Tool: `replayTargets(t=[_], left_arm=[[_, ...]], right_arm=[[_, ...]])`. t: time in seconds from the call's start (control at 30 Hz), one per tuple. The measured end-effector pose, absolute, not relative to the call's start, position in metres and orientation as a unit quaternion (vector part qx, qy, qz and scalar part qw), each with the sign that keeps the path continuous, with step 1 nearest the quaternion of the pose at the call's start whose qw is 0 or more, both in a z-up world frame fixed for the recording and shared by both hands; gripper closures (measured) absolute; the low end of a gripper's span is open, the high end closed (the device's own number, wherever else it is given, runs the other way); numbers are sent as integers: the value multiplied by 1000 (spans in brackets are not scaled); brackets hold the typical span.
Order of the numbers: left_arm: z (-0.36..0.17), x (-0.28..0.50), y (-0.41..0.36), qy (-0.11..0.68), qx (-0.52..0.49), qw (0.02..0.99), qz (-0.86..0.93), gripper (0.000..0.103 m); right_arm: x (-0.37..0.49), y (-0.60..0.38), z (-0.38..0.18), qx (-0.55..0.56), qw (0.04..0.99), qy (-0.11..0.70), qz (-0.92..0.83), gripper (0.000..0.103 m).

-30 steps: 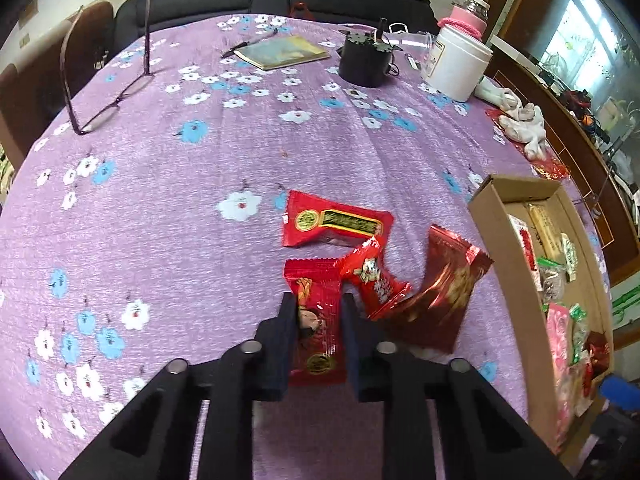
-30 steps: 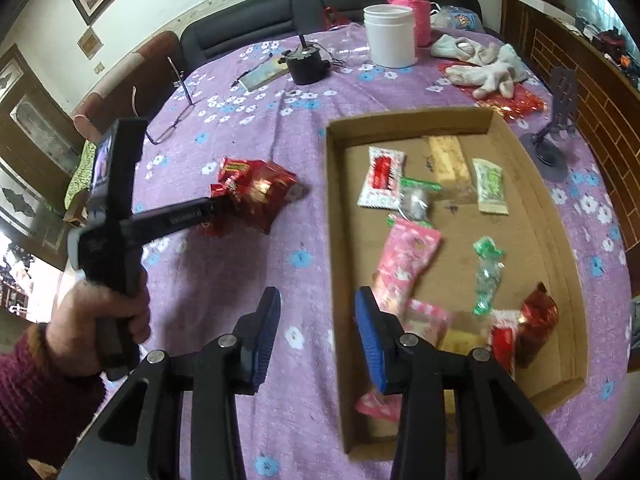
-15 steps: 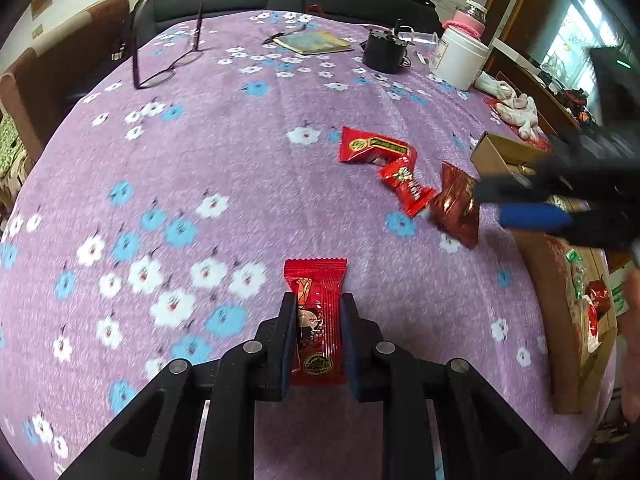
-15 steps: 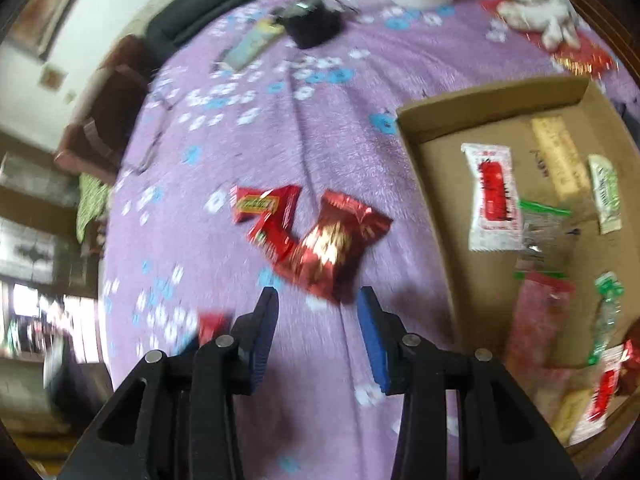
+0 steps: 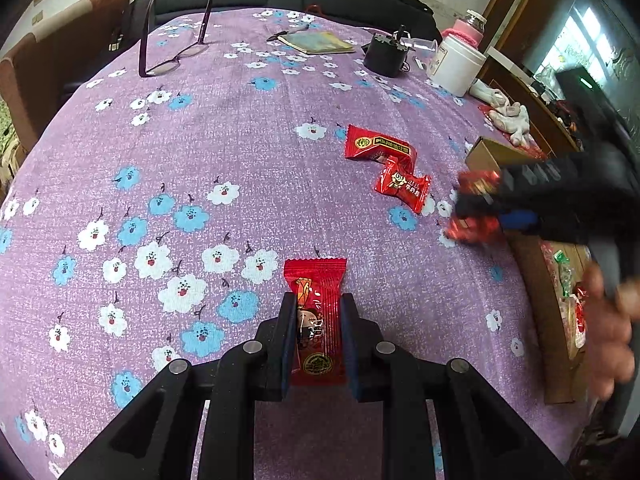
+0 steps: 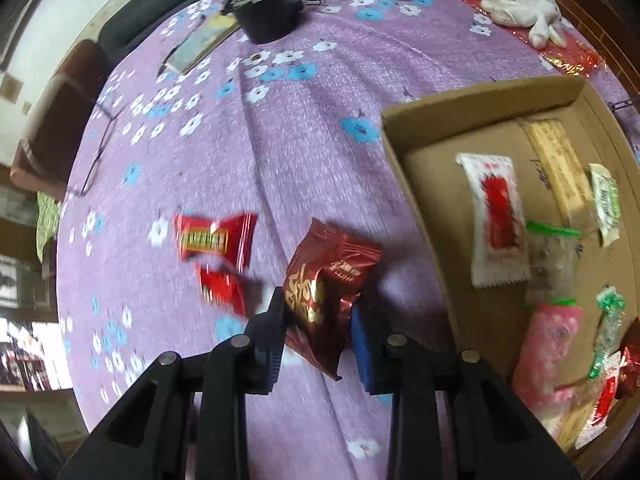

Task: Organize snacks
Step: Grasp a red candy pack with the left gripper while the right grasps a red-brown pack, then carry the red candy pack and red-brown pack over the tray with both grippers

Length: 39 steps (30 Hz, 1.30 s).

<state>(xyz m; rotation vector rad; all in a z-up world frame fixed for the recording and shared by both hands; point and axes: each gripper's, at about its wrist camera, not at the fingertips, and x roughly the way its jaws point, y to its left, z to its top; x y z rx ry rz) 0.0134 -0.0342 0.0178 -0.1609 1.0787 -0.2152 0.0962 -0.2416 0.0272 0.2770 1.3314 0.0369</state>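
Note:
My left gripper (image 5: pixel 316 300) is shut on a bright red snack packet (image 5: pixel 316 280), held just over the purple flowered tablecloth. Two more red packets (image 5: pixel 378 148) (image 5: pixel 402 186) lie further back on the cloth. At the right, my right gripper (image 5: pixel 476 206) has its jaws closing around a dark red packet (image 5: pixel 476 182). In the right wrist view that dark red packet (image 6: pixel 320 276) is pinched between the jaws of the right gripper (image 6: pixel 319 298), with the two red packets (image 6: pixel 212 236) (image 6: pixel 222 288) to its left. The cardboard box (image 6: pixel 420 120) on the right holds several snacks.
Spectacles (image 5: pixel 172 60), a notebook (image 5: pixel 316 42), a black pot (image 5: pixel 386 56), a white jar (image 5: pixel 456 64) and white gloves (image 5: pixel 508 114) sit along the far side of the table. A person's hand (image 5: pixel 608 320) holds the right gripper over the box (image 5: pixel 492 152).
My left gripper has carried its red packet away from the pile toward the near side. My right gripper swung from over the box to the dark red packet and closed around it.

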Motion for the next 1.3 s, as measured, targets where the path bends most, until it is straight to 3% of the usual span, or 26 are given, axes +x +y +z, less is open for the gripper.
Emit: replayTargets(t=[0.57,0.7,0.8,0.97,1.07,1.1,1.2,1.3], left_arm=[[21,-46,-75,519,-34,845,-127,83],[21,-49,-75,524,-39,843,-114,83],[21,-53,-75,525,-38,844,-101,82],[21,-59,-77,523,-37,847,-88,82],[21,-62,-80,521,-30,849,-86,82],[21,-63,-81,520,-26,849,-85,82],[24,-65,-83,516,-23,852,-84,82],[34,-65,-84,504,-25,859,-87,82]], right_arm=[[-30,-224,29,25,741,636,214,73],[-35,-226,26,-3,747,636,193,70],[-37,-228,31,-27,758,625,183,62],[-42,-231,39,-36,769,613,176,60],[-45,-237,35,-37,770,613,172,62],[-45,-238,32,-34,768,617,171,69],[-43,-244,31,-14,769,616,173,74],[-44,-252,41,-5,777,604,176,75]])
